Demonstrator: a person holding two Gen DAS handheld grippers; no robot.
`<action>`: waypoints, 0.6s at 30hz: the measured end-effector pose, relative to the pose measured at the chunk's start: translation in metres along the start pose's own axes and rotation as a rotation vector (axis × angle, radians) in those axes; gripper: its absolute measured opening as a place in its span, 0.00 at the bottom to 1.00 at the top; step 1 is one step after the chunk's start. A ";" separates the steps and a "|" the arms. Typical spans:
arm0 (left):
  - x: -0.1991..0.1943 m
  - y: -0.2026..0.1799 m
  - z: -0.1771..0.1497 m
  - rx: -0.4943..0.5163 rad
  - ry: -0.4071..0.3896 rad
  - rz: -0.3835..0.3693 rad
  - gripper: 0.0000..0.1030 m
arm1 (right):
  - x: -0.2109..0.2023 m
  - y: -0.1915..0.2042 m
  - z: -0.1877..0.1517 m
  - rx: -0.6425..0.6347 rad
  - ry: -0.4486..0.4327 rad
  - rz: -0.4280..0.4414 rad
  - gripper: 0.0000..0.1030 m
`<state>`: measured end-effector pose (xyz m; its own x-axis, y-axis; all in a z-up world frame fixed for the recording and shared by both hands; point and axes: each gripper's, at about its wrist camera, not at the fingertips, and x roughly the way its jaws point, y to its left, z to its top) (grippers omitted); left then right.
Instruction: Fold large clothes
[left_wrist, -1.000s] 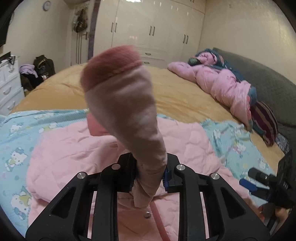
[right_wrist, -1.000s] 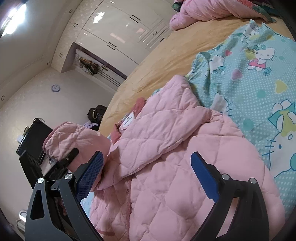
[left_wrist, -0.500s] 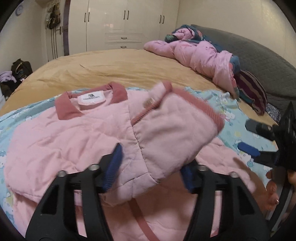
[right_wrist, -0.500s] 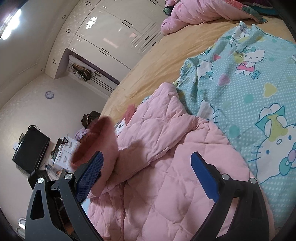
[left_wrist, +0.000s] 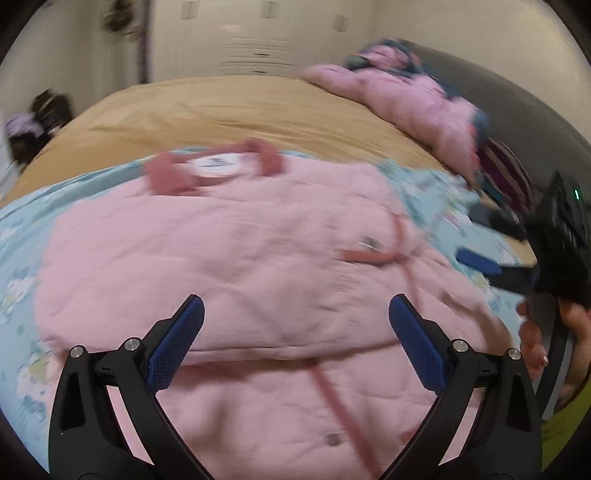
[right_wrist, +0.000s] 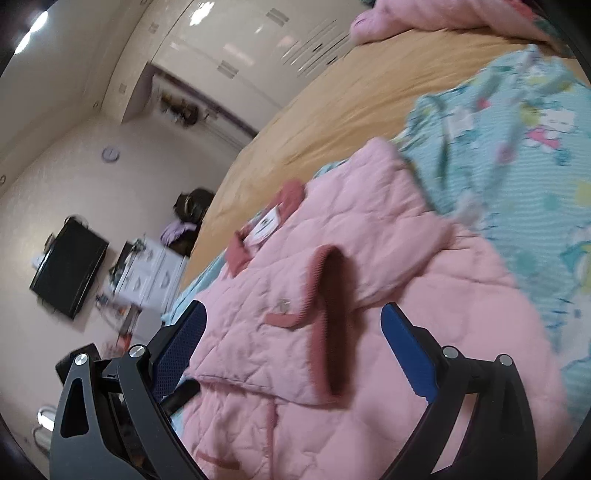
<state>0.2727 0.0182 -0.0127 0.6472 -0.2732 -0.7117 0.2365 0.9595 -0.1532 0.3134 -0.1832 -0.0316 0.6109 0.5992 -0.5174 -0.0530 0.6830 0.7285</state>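
Pink quilted jacket (left_wrist: 236, 258) lay spread on the bed (left_wrist: 229, 107), resting on a light-blue cartoon-print sheet (right_wrist: 517, 155) near the bed's near edge, collar (left_wrist: 173, 177) toward the far side with the white label facing up. One sleeve (right_wrist: 295, 295) lay folded across the jacket's front, its dark-pink ribbed cuff (right_wrist: 328, 325) gaping open near the jacket's middle.

Left gripper (left_wrist: 295, 343): fingers opening, spread wide, nothing between them; jacket fabric lay below and beyond the tips, not clamped. Right gripper (right_wrist: 291, 343): fingers wide apart, holding nothing; the cuff showed in the gap between them, untouched as far as could be told. In the left wrist view it was blurred, at the right edge over the sheet, with a hand (left_wrist: 543, 339) around its handle.

Progress, as judged: early to middle. One sleeve looked folded in. The other sleeve's state could not be told. Still to do: likely the second sleeve, then doubling the body over. A second pink garment (left_wrist: 413, 99) sat heaped at the bed's far right side, unfolded.
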 end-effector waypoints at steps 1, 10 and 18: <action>-0.004 0.013 0.003 -0.032 -0.009 0.013 0.91 | 0.006 0.003 0.001 -0.001 0.008 0.000 0.92; -0.063 0.121 0.038 -0.182 -0.174 0.318 0.91 | 0.069 -0.008 0.017 0.046 0.097 -0.038 0.75; -0.071 0.184 0.030 -0.371 -0.259 0.278 0.91 | 0.087 0.018 0.025 -0.105 0.090 -0.093 0.08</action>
<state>0.2919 0.2123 0.0300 0.8180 0.0320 -0.5744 -0.2117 0.9452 -0.2488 0.3853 -0.1295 -0.0518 0.5443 0.5628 -0.6221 -0.0844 0.7745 0.6269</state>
